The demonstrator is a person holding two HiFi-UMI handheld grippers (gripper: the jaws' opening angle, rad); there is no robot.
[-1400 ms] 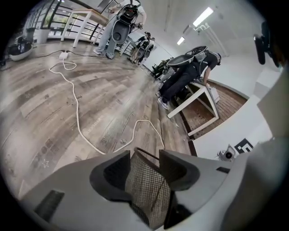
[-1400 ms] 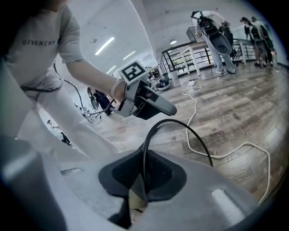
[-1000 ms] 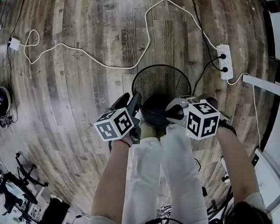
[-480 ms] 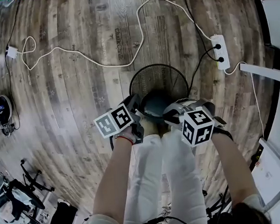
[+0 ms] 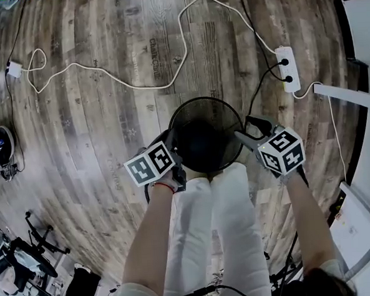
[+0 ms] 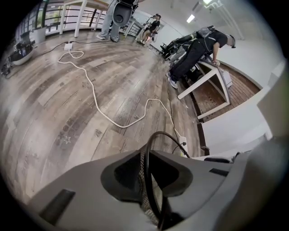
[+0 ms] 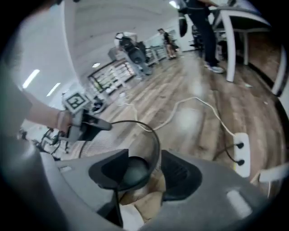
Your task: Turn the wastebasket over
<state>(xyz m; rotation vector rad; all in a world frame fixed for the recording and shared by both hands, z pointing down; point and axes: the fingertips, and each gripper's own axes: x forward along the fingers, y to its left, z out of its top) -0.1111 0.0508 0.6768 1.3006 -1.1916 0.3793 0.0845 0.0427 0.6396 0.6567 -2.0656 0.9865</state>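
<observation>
A black wire-mesh wastebasket (image 5: pixel 220 114) stands on the wood floor just in front of my legs, its opening facing up. My left gripper (image 5: pixel 174 152) sits at its left rim. In the left gripper view the rim and mesh wall (image 6: pixel 153 140) run between the jaws of my left gripper (image 6: pixel 146 169), which have just been closing and now pinch the wall. My right gripper (image 5: pixel 246 129) is at the right rim. Its jaws have just been opening; in the right gripper view the rim (image 7: pixel 153 135) passes through the wide gap of that gripper (image 7: pixel 151 169) untouched.
A white power strip (image 5: pixel 286 69) with black plugs lies beyond the basket, and a long white cable (image 5: pixel 137 84) loops across the floor. A white table leg (image 5: pixel 344 94) stands at the right. My trousered legs (image 5: pixel 214 224) are right behind the basket. People (image 6: pixel 198 49) work in the distance.
The basket has gone from tilted, base towards me, to upright with its opening up. My right gripper rolled, swung right and opened. My left gripper closed on the left rim.
</observation>
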